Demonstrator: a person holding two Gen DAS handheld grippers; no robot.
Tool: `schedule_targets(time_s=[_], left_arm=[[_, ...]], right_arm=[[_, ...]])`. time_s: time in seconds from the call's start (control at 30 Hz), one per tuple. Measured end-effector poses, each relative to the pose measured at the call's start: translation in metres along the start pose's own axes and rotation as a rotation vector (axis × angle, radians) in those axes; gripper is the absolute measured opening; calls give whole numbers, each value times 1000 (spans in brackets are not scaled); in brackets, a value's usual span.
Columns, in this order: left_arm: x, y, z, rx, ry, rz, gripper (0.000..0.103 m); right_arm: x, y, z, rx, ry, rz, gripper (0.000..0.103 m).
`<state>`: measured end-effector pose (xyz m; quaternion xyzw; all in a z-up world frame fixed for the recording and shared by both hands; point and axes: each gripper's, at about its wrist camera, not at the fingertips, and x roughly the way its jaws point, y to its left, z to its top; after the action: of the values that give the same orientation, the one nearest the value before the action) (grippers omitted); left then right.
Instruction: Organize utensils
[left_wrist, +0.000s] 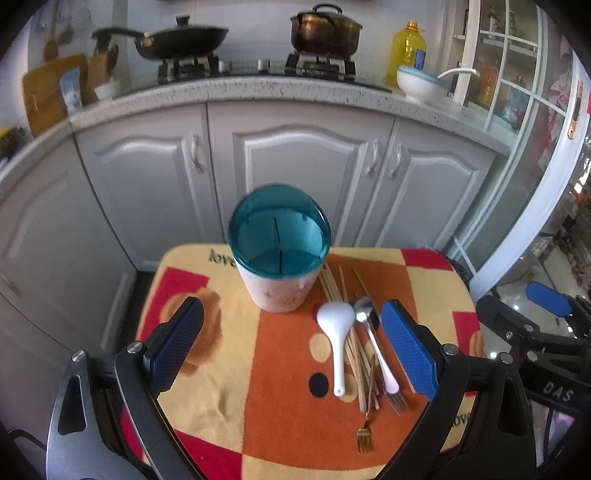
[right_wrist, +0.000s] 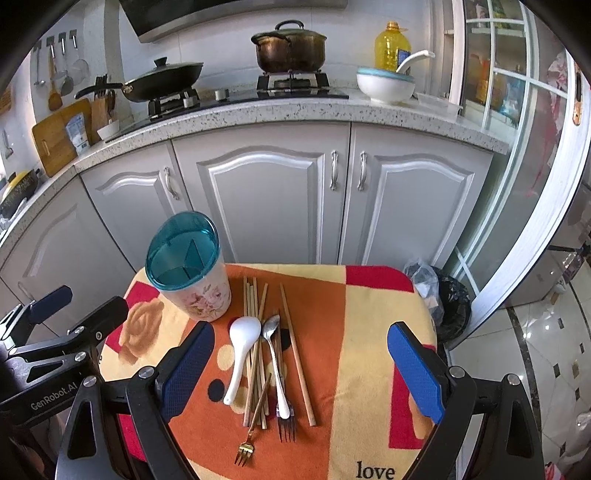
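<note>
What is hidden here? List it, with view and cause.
- Dark fork: its handle lies under the metal spoon in both views.
- Chopsticks: the count is unclear because they overlap.
- Holder: its floor is hidden by the teal insert in the left wrist view.

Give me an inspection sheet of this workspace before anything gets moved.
Surface: small table under a patterned cloth.
Job's things: teal-rimmed holder upright, compartments empty; chopsticks, white spoon, metal spoon, gold fork and steel fork piled beside it.
Clutter: nothing seen.
Grippers: left gripper and right gripper open, holding nothing.
Cables: nothing seen.
Surroundings: cabinets, wok, pot, bin bag.
</note>
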<state>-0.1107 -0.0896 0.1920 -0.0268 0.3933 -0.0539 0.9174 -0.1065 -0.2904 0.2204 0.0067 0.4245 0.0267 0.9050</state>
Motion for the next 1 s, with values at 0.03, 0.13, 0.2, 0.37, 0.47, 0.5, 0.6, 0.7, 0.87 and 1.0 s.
schedule_targets(time_s=[0.03, 0.13, 0.2, 0.37, 0.47, 0.5, 0.6, 0.7, 0.87, 1.0], left_arm=[[4, 2, -3, -2, 9, -3, 97], [18, 5, -10, -4, 48, 3, 97], [22, 5, -12, -3, 58, 3, 97], [21, 6, -10, -1, 45, 14, 97], [19, 8, -8, -8, 36, 16, 97], [18, 9, -7, -10, 33, 16, 97], [17, 9, -5, -10, 25, 18, 97], [18, 8, -4, -11, 27, 16, 97], [21, 5, -5, -5, 35, 16, 97], [26, 3, -7, -1, 44, 16, 97]], right_arm=[[5, -2, -2, 2, 10, 3, 94], [20, -6, -8, 2, 54, -2, 94], [28, -8, -10, 3, 77, 1, 94], [32, -9, -7, 8, 74, -2, 94], [29, -8, -4, 10, 60, -1, 94], [29, -7, -3, 10, 60, -1, 94], [29, -5, -4, 4, 66, 3, 94], [30, -3, -4, -5, 71, 3, 94], [32, -3, -5, -9, 80, 4, 94], [36, -4, -6, -6, 87, 7, 94]])
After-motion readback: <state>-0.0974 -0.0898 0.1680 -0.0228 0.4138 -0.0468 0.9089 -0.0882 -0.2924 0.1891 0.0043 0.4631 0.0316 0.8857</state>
